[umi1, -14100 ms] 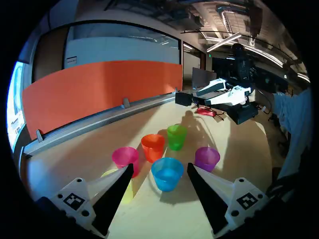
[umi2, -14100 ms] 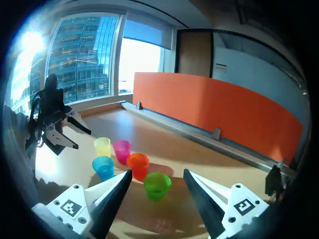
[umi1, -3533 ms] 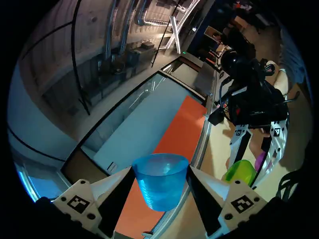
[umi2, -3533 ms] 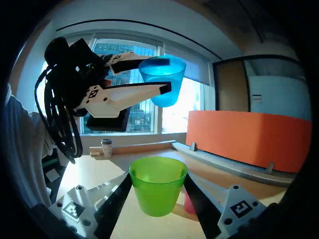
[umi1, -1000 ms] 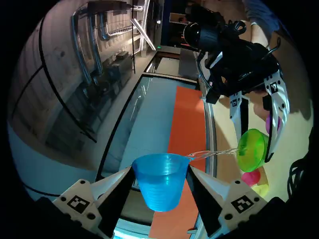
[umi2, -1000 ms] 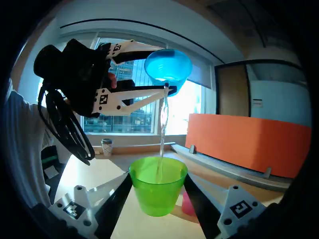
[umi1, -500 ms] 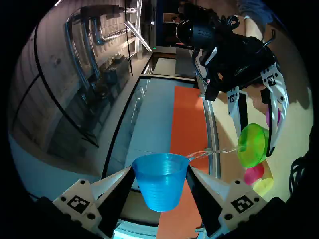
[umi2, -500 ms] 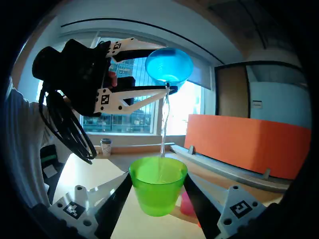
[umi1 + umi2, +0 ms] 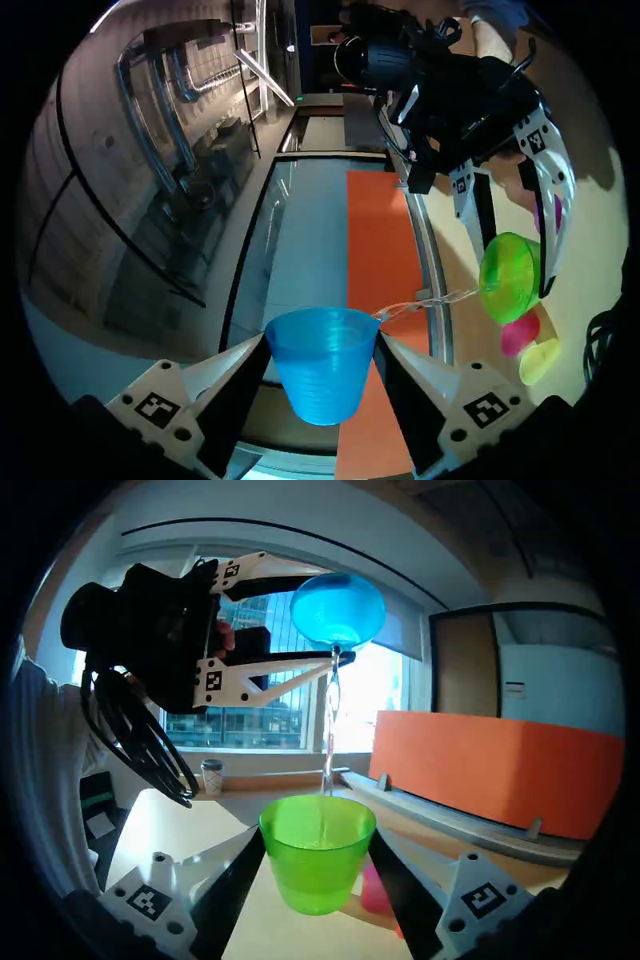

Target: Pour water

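Observation:
My left gripper [image 9: 320, 364] is shut on a blue cup [image 9: 320, 374], tipped far over. A thin stream of water [image 9: 424, 302] runs from its rim into the green cup [image 9: 510, 276]. In the right gripper view my right gripper [image 9: 317, 862] is shut on that green cup [image 9: 318, 864], held upright above the table. The blue cup [image 9: 338, 612] hangs above it in the left gripper [image 9: 340, 616], mouth turned toward me, and the water [image 9: 328, 736] falls straight down into the green cup. A hand holds the left gripper's dark body [image 9: 156, 640].
A pink cup [image 9: 520, 334] and a yellow cup [image 9: 539, 362] stand on the wooden table [image 9: 592, 240]; the pink cup [image 9: 373, 888] peeks out behind the green one. An orange partition [image 9: 496, 772] runs along the table's far edge. A paper cup [image 9: 212, 776] sits by the windows.
The blue cup has tipped a little further since a second ago and the stream keeps running into the green cup. The green cup stays in place.

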